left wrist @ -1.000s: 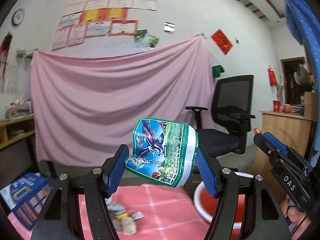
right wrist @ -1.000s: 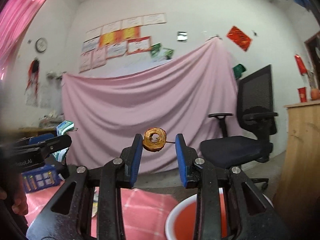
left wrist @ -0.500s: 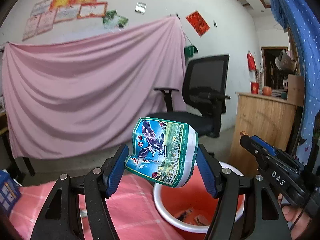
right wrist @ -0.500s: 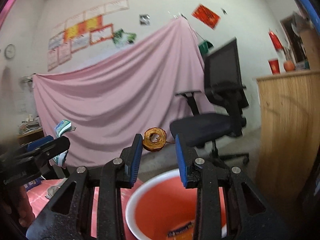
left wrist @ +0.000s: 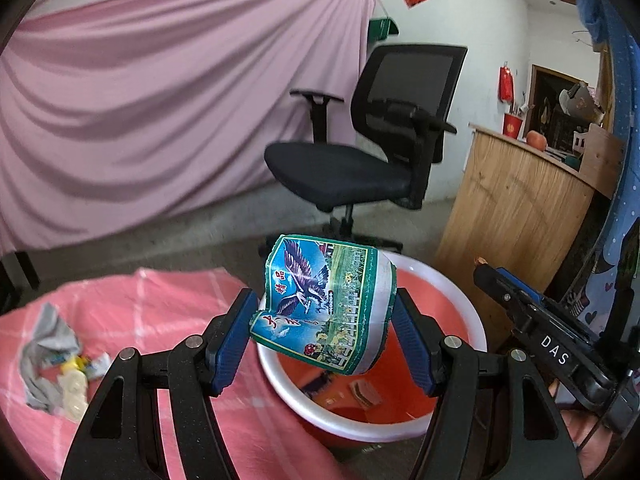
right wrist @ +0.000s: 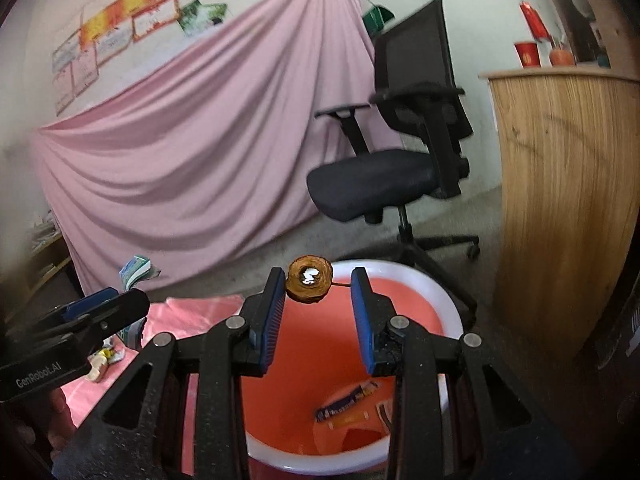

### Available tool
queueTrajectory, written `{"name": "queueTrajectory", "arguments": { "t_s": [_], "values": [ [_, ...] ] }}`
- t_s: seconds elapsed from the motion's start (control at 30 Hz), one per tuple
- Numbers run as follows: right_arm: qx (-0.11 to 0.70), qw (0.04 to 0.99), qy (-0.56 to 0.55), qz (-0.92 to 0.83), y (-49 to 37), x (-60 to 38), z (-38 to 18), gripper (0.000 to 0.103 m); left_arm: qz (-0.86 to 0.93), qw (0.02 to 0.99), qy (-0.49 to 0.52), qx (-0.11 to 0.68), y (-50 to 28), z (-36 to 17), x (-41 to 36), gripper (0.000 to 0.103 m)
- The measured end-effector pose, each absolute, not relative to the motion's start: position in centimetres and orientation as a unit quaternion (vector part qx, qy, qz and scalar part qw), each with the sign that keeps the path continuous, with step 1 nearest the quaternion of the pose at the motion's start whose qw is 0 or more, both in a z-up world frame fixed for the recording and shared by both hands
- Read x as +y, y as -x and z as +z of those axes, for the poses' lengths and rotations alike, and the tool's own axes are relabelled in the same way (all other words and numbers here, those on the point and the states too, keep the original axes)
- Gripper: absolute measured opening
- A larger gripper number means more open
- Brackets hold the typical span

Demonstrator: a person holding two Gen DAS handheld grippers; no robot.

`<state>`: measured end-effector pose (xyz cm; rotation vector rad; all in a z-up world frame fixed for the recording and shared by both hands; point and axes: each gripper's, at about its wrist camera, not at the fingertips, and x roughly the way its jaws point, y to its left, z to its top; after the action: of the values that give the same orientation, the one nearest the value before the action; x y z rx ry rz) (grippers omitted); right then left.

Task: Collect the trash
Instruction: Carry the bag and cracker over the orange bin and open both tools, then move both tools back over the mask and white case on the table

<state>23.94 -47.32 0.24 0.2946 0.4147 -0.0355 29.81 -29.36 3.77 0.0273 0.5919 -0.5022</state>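
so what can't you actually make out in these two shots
- Left wrist view: the bucket floor, partly hidden by the green packet in the left gripper.
- Left wrist view: the trash pile on the pink cloth, too blurred to identify.
- Right wrist view: wrappers in the bucket, print too small.

You hold a glossy printed paper wrapper [left wrist: 326, 308] between ribbed blue pads [left wrist: 232, 344] that look like matt rubber, on rough, grainy black plastic fingers with shiny metal pins. Near you the basin [left wrist: 460, 292] is smooth glossy plastic, white on the rim and orange inside. At right the counter [left wrist: 512, 204] is smooth wood, and the pink checked cloth [left wrist: 160, 300] and far pink drape [left wrist: 160, 100] look soft and matt.
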Motion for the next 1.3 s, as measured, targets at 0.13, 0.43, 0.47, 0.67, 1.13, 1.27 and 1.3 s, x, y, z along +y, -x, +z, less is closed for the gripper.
{"name": "queueTrajectory", "arguments": {
  "t_s": [0.13, 0.43, 0.47, 0.67, 1.13, 1.27, 1.3],
  "values": [
    [0.222, 0.962, -0.156, -0.022, -24.2, -48.1, -0.5, 0.051, -0.254, 0.916, -0.001, 0.311, -30.8, 3.3, -29.8, 0.063],
    [0.239, 0.957, -0.162, -0.014, -24.7, -48.1, -0.7, 0.053, -0.245, 0.896, 0.017, 0.37, -32.4, 1.4, -29.3, 0.068],
    [0.241, 0.956, -0.164, -0.011, -24.8, -48.1, -0.8, 0.053, -0.241, 0.896, 0.016, 0.373, -32.4, 1.4, -29.2, 0.068],
    [0.238, 0.956, -0.17, -0.011, -24.8, -48.1, -0.6, 0.064, -0.235, 0.897, 0.03, 0.373, -32.2, 1.2, -28.0, 0.071],
    [0.221, 0.96, -0.167, -0.022, -24.7, -48.5, -0.1, 0.081, -0.232, 0.916, 0.052, 0.322, -30.9, 2.4, -26.2, 0.072],
    [0.189, 0.966, -0.174, -0.026, -24.1, -48.5, 1.0, 0.096, -0.209, 0.936, 0.054, 0.278, -29.6, 3.6, -24.8, 0.091],
    [0.177, 0.968, -0.174, -0.026, -23.9, -48.3, 1.4, 0.097, -0.201, 0.942, 0.057, 0.263, -29.2, 3.9, -24.2, 0.095]
  ]
}}
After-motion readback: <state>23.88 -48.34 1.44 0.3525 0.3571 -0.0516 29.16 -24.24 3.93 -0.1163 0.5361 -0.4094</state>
